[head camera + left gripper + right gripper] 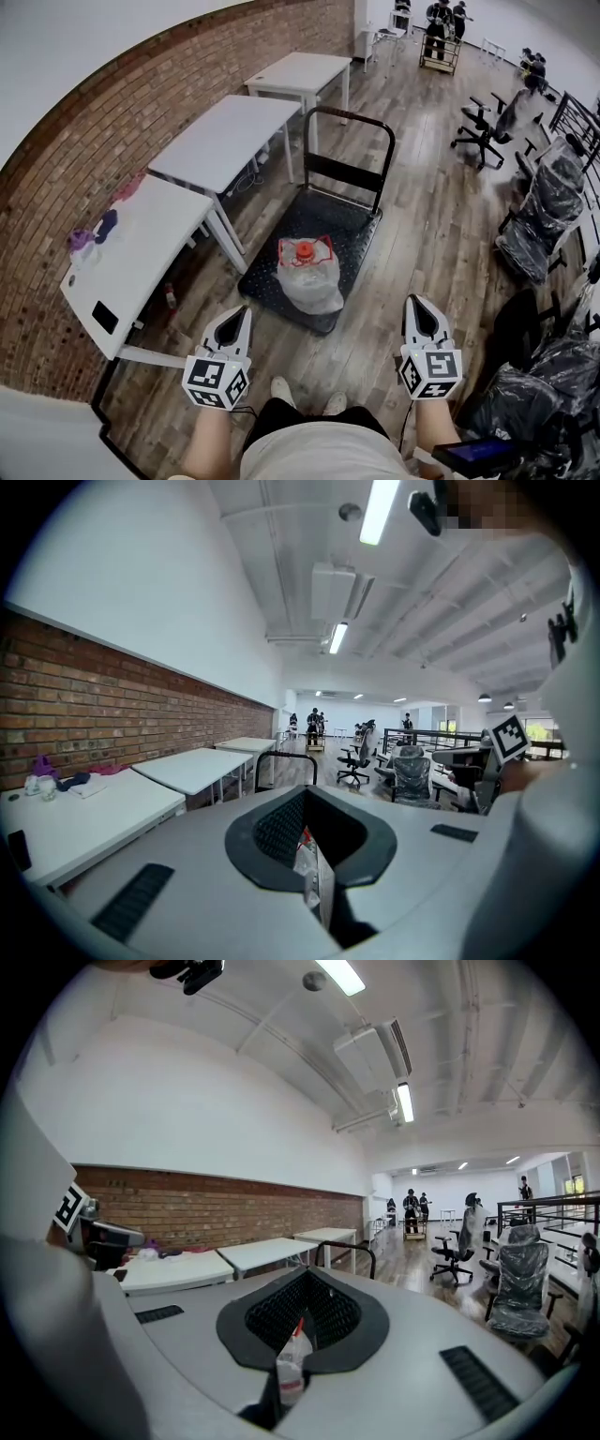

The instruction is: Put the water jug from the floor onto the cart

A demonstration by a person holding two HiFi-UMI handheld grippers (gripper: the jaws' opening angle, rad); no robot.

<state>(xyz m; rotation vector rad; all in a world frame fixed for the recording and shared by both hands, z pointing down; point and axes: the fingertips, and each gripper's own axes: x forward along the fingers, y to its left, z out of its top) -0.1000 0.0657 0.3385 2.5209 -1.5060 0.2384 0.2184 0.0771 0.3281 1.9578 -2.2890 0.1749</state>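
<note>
The water jug (307, 272), clear with a red cap and wrapped in plastic film, stands upright on the black deck of the cart (352, 230), near its front edge. The cart's handle (349, 117) rises at the far end. My left gripper (240, 317) hangs over the floor to the jug's lower left, shut and holding nothing. My right gripper (418, 307) is to the jug's lower right, also shut and holding nothing. Neither touches the jug. In the left gripper view the jug (307, 860) shows through the slit between the jaws, and the right gripper view shows the jug (291, 1358) the same way.
Three white tables (225, 141) line the brick wall on the left; the nearest table (131, 253) carries small items. Plastic-covered office chairs (544, 211) stand on the right. People with another cart (439, 23) are far off. My shoes (281, 389) stand just before the cart.
</note>
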